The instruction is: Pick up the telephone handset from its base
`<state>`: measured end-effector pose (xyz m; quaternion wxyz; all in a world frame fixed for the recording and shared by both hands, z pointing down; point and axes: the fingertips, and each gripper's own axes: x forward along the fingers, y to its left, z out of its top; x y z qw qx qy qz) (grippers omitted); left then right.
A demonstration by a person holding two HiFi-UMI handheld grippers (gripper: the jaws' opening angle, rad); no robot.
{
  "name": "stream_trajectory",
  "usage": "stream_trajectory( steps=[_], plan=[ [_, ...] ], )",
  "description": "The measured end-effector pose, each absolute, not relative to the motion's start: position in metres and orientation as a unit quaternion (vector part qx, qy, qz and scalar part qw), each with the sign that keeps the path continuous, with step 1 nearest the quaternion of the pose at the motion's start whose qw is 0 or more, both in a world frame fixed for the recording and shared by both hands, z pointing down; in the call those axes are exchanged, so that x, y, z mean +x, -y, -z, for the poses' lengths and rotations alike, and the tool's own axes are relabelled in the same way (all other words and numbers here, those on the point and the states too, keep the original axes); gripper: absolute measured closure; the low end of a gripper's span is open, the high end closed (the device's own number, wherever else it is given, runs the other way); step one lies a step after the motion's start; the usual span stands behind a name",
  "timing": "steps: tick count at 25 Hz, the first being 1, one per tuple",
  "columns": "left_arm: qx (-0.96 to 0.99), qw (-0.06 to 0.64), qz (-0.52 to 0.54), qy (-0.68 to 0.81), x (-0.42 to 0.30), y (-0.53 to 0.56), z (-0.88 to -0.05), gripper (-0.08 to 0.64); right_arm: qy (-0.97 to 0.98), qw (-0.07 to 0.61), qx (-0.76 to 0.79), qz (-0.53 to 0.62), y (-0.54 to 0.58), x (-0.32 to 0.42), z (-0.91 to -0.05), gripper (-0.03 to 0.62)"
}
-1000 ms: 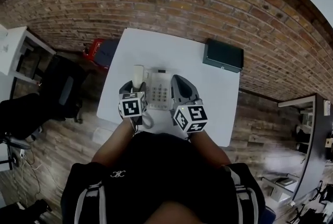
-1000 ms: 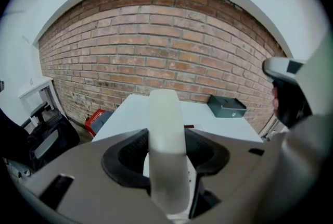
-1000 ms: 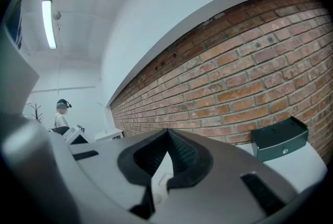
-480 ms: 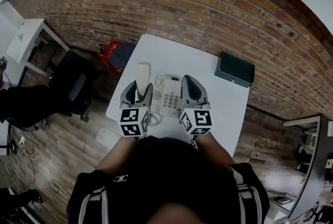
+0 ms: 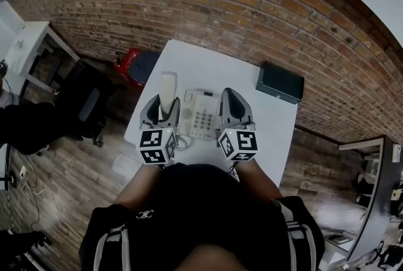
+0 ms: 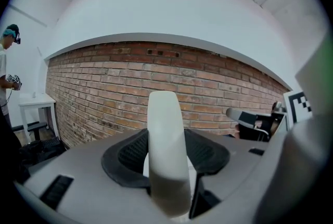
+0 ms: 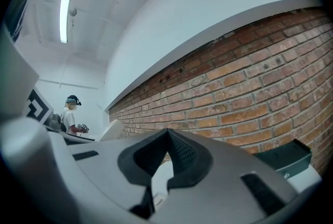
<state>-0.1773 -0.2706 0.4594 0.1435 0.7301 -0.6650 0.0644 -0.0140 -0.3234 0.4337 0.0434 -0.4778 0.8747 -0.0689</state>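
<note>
Left gripper point(image 5: 165, 104) jaws clamped on white handset point(image 5: 167, 86). Handset pokes out toward 12 o'clock, sitting just beside the phone base point(image 5: 203, 115) at its 9 o'clock. Right gripper point(image 5: 230, 99) is at the base's 3 o'clock, jaws together, holding nothing. All over white table point(image 5: 208, 65).

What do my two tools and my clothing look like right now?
Left tool and right tool: grey moulded shells with black textured pads lining the jaws. Each carries a white cube with black square markers. You wear a black top with white stripes.
</note>
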Motion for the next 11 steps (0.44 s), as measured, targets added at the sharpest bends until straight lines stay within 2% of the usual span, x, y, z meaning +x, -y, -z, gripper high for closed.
stream_trajectory(
  steps=[11],
  plan=[
    [0.734, 0.144, -0.066, 0.661, -0.1722, 0.2732, -0.4583, 0.347, -0.876, 0.045, -0.475, 0.07, 0.3242, -0.0129, -0.4342, 0.594]
  ],
)
